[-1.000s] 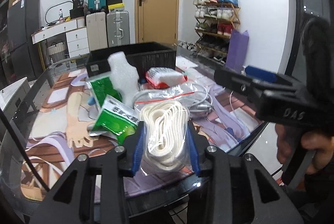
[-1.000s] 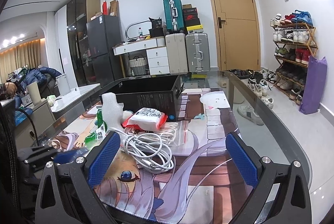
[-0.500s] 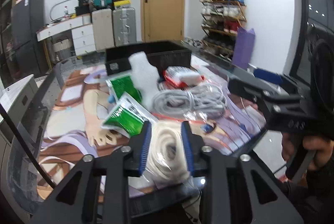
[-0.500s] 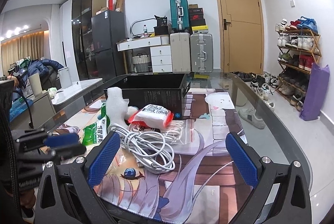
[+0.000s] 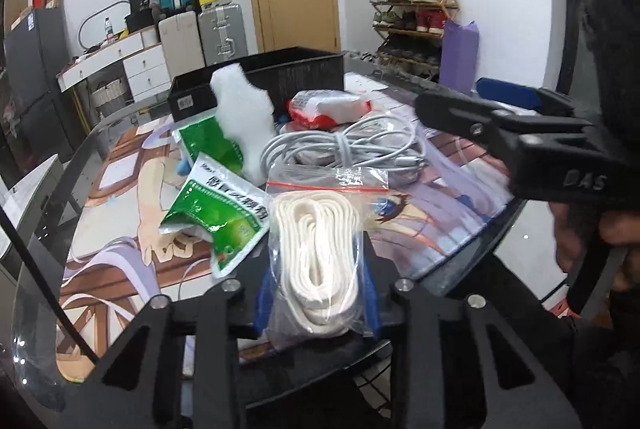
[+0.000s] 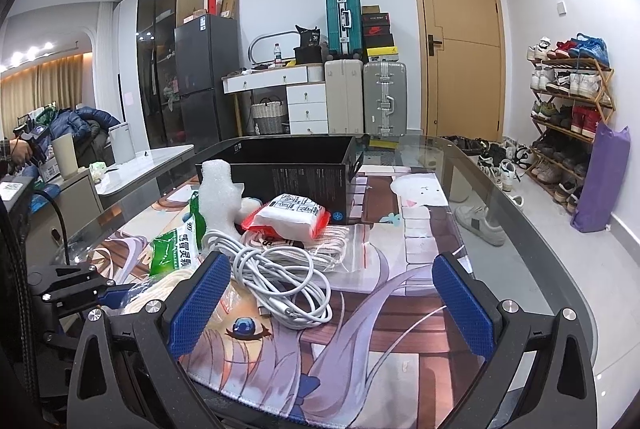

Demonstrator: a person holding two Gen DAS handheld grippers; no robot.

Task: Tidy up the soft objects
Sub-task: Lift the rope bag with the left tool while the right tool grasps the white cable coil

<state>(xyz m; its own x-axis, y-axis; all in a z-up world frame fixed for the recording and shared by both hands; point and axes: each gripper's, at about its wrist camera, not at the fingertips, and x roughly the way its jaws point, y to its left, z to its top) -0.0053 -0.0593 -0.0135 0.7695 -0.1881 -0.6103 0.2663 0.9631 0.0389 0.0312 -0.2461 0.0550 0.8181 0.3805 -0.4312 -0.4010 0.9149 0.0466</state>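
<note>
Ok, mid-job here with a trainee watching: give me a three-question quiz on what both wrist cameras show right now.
1. True or false: the left gripper is shut on the clear zip bag of cream flat cord.
2. Which is open and holding nothing? A) left gripper B) right gripper
3. Fill in: the red-and-white soft packet lies just in front of the black open-top ____.

Key: 1 true. 2 B; its blue pads stand wide apart above the white coiled cable. 3 box.
</note>
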